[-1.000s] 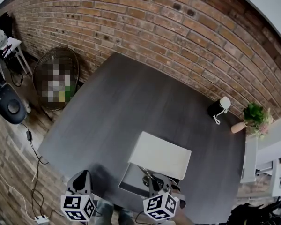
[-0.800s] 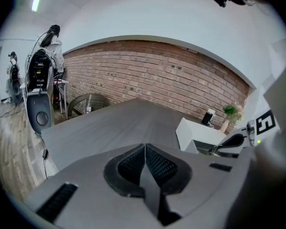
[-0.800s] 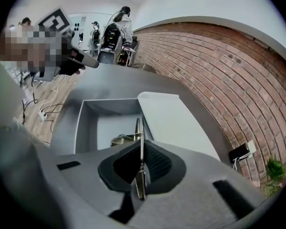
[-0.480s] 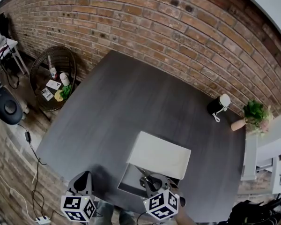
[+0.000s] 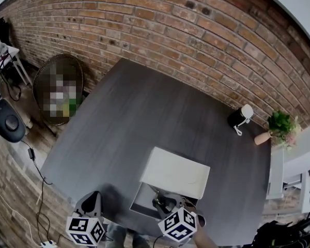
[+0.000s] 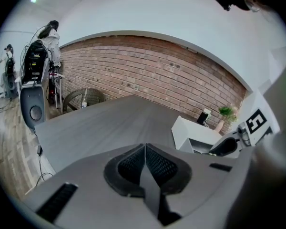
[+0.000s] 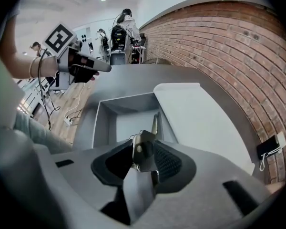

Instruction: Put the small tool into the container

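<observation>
A white container (image 5: 143, 206) sits near the table's front edge, its lid (image 5: 175, 172) slid back so the grey inside (image 7: 128, 123) is exposed. My right gripper (image 5: 163, 201) hangs over that opening. Its jaws are opening, and a small metal tool (image 7: 144, 149) is still between them, leaning on the right pad with a gap on the left. In the right gripper view the tool's thin tip points down into the box. My left gripper (image 5: 93, 199) is shut and empty, to the left of the container above the table's edge.
A black device with a white cable (image 5: 240, 118) and a potted plant (image 5: 280, 124) stand at the table's far right. A wicker basket (image 5: 59, 89) and a round black unit (image 5: 8, 120) sit on the floor to the left. A brick wall runs behind the grey table (image 5: 144, 112).
The right gripper has stayed over the container's opening, drifting only slightly. The left gripper has not moved.
</observation>
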`<state>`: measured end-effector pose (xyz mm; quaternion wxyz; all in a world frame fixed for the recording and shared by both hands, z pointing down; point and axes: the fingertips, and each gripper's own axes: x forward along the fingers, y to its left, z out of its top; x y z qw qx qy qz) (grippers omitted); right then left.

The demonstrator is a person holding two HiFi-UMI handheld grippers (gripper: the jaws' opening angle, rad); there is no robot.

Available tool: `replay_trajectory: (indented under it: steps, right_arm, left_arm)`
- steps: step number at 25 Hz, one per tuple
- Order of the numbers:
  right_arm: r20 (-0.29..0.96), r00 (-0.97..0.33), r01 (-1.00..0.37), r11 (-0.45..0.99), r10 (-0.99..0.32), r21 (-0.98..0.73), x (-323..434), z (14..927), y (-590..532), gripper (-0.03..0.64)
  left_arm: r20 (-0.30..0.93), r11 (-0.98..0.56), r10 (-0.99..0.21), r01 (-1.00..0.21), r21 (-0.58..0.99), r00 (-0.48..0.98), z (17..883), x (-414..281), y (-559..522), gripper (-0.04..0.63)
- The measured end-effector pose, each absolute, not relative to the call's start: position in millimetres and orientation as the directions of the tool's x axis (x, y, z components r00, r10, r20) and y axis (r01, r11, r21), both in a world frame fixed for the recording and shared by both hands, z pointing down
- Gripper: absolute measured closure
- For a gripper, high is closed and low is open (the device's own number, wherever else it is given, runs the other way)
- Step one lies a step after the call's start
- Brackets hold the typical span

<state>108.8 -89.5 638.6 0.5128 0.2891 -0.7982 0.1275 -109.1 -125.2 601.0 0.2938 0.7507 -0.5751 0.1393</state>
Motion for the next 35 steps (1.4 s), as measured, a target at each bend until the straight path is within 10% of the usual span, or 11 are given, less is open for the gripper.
replay_trajectory:
  steps: [21, 35]
  right_arm:
    - [0.858, -0.415, -0.623, 0.782, -0.303, -0.025, 104, 603, -73, 0.44]
    - [0.565, -0.293, -0.934, 0.356, -0.771, 0.002, 168, 486, -76, 0.581]
  left_arm:
    - [0.484, -0.225, -0.798, -0.923, 0.312, 0.359, 564, -87, -136, 0.588]
    - [0.336, -0.372, -0.824, -0.882, 0.288, 0.457, 476, -40, -149, 0.588]
